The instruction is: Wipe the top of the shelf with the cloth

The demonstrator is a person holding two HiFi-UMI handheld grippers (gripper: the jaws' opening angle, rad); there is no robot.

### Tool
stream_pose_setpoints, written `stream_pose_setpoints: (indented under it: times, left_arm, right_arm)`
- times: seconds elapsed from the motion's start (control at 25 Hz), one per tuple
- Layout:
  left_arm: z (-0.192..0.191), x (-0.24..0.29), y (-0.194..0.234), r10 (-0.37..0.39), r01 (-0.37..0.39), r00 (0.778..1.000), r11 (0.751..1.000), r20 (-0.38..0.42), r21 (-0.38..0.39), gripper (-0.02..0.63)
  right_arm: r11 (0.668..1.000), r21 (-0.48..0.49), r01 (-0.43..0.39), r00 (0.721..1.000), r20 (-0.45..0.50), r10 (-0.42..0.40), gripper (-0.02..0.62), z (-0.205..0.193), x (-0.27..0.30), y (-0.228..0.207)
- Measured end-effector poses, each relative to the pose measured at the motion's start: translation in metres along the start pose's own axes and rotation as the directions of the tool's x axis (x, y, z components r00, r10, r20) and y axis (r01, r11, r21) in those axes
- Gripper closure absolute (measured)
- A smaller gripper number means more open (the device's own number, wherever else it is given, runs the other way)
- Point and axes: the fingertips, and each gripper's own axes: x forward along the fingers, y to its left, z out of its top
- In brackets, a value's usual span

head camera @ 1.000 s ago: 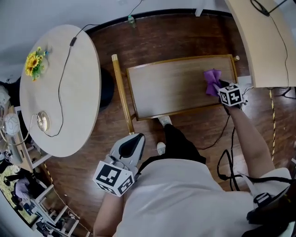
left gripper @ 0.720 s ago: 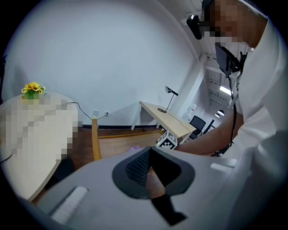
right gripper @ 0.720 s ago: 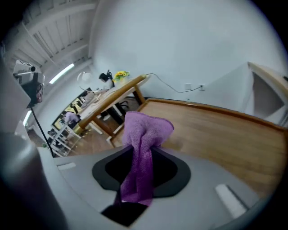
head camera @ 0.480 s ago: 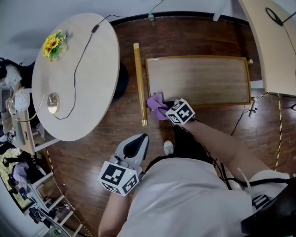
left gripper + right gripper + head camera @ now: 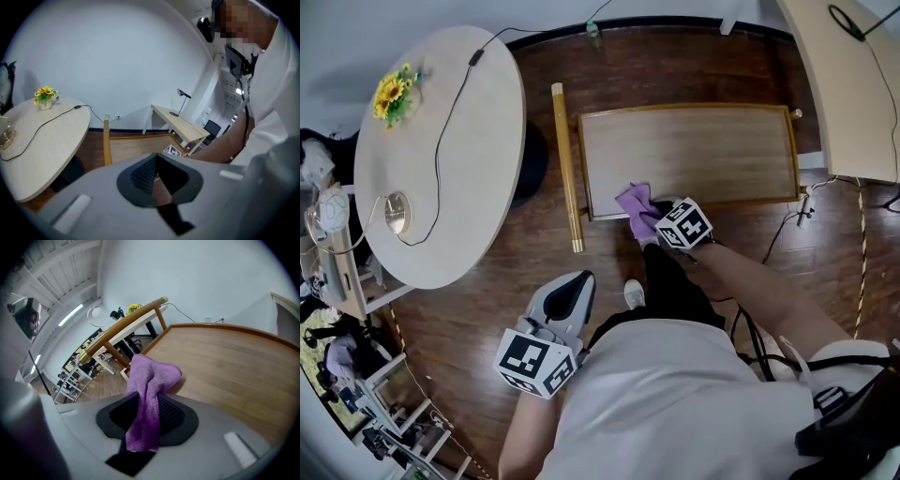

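Note:
The shelf top (image 5: 694, 150) is a rectangular wooden panel with a raised gold rim, below me in the head view. A purple cloth (image 5: 635, 201) lies on its near left corner, and my right gripper (image 5: 653, 217) is shut on it. In the right gripper view the cloth (image 5: 150, 380) hangs bunched between the jaws, its free end resting on the shelf top (image 5: 225, 366). My left gripper (image 5: 575, 286) hangs by my left side over the floor, away from the shelf. Its jaws (image 5: 157, 180) are shut with nothing between them.
A round light table (image 5: 441, 187) with a flower pot (image 5: 391, 94) and a cable stands to the left. A gold handle bar (image 5: 564, 169) runs along the shelf's left end. A desk (image 5: 853, 84) is at the far right, with cables (image 5: 797, 220) on the floor.
The right gripper swept the cloth from the shelf's right end across to its near left corner, then came back a little to the right. The left gripper stayed at my side.

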Motion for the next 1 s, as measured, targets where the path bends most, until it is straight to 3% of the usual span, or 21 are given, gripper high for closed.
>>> stream_pose_setpoints:
  times: [0.24, 0.52, 0.8, 1.0]
  left_arm:
    - [0.006, 0.025, -0.015, -0.075, 0.075, 0.997, 0.996, -0.012, 0.04, 0.588]
    - [0.018, 0.048, -0.031, -0.125, 0.128, 0.991, 0.989, -0.044, 0.077, 0.588]
    - [0.025, 0.066, -0.042, -0.161, 0.167, 0.985, 0.98, -0.069, 0.105, 0.588]
    - [0.028, 0.07, -0.044, -0.172, 0.181, 0.982, 0.977, -0.08, 0.118, 0.588]
  right_arm:
    - [0.992, 0.057, 0.116, 0.993, -0.006, -0.116, 0.479, -0.042, -0.064, -0.068]
    - [0.957, 0.121, 0.264, 0.964, -0.047, -0.26, 0.479, -0.096, -0.143, -0.149]
    - [0.889, 0.135, 0.438, 0.897, -0.136, -0.421, 0.479, -0.15, -0.224, -0.225]
    - [0.824, 0.128, 0.552, 0.827, -0.211, -0.522, 0.479, -0.183, -0.273, -0.264]
